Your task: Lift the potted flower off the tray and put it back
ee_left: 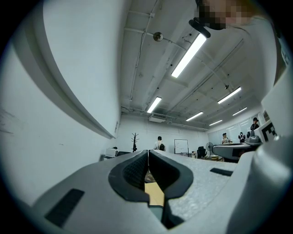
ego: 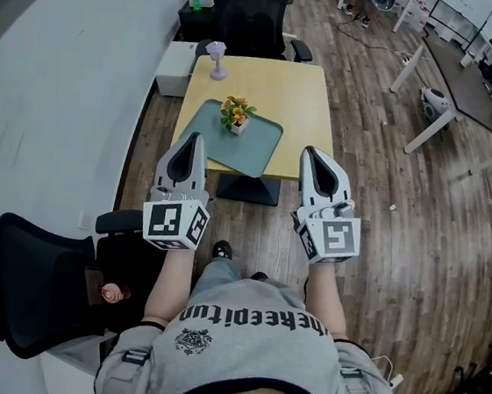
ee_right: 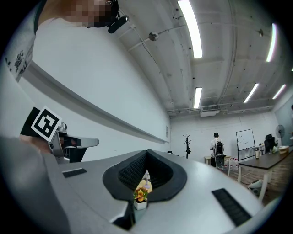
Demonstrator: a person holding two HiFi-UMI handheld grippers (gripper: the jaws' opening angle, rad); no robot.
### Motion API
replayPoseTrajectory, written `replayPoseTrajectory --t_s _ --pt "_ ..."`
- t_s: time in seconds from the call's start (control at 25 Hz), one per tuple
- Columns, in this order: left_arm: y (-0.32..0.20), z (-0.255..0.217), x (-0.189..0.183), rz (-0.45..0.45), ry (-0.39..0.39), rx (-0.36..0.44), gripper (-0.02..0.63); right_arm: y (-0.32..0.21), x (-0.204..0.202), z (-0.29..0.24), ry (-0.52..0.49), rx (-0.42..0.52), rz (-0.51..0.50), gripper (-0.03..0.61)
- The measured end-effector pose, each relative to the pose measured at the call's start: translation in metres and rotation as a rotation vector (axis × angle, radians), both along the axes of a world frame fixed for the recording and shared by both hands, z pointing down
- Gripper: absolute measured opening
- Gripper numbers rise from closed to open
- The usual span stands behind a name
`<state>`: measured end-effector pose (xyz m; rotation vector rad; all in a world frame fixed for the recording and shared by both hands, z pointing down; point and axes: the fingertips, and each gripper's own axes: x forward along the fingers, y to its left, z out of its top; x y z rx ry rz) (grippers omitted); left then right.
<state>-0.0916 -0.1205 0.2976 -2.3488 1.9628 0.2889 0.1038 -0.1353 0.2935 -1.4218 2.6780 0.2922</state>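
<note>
Yellow table (ego: 304,91), potted flower (ego: 236,115) upright on teal tray (ego: 257,145); left gripper (ego: 196,138) and right gripper (ego: 311,153) fingers (ee_left: 129,175) together, empty.

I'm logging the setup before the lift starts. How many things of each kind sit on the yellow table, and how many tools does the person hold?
Tray: 1
Potted flower: 1
Purple item: 1
Tools: 2, left tool and right tool
Total: 5
</note>
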Motion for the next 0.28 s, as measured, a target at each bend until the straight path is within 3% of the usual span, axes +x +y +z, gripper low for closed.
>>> replayPoseTrajectory --t_s 0.28 --pt "-0.0045 -0.0007 -0.0004 -0.001 -0.002 -0.003 0.005 -0.0037 -0.0004 -0.0019 -0.001 0.004 0.000 0.003"
